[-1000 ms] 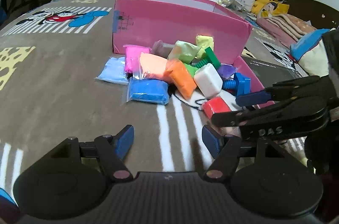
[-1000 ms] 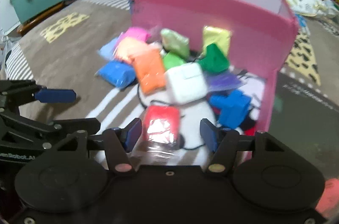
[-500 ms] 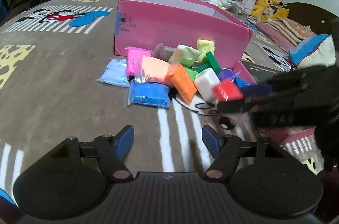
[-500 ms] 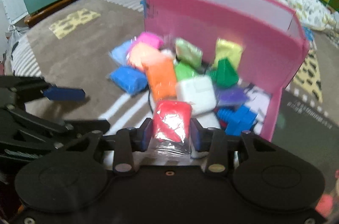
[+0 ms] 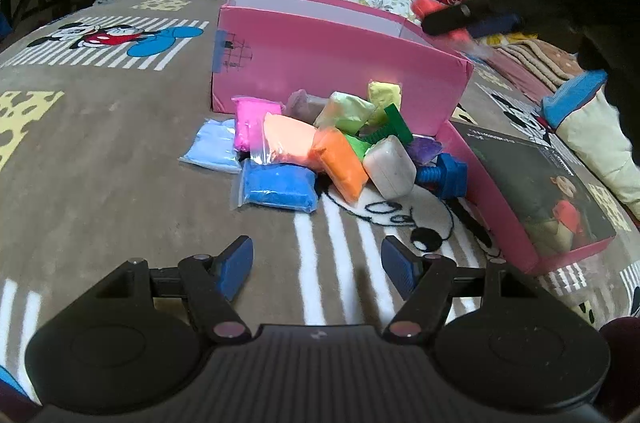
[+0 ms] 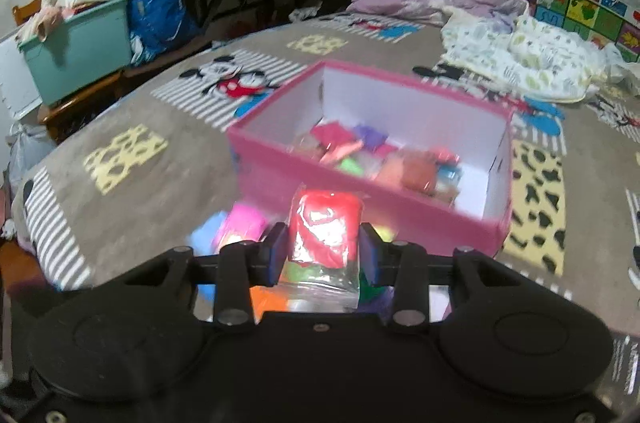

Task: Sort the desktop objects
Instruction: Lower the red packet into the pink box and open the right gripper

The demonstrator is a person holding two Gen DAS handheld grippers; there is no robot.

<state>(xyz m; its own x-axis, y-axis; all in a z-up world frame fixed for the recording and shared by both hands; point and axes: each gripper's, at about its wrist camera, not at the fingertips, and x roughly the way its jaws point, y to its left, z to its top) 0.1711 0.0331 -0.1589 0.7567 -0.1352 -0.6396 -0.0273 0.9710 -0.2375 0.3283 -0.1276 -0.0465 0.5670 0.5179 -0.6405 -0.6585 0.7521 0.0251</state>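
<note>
**Red packet up off the blanket, headed for the box**

A second ago my right gripper (image 6: 324, 255) sat low with jaws spread around the red clay packet (image 6: 326, 231); now it is raised, clamped on that packet, just short of the pink box (image 6: 360, 183) ahead. My left gripper (image 5: 316, 263) has not budged, jaws apart and empty, the pile of clay packets (image 5: 320, 147) lying ahead of it against the box wall.

Several packets already lie inside the box, perhaps a dozen items wait outside, so I judge roughly half remains.

Only the right view looks into the box, though blurred; only the left shows the blue bolt (image 5: 444, 175) and white block (image 5: 390, 167).
</note>
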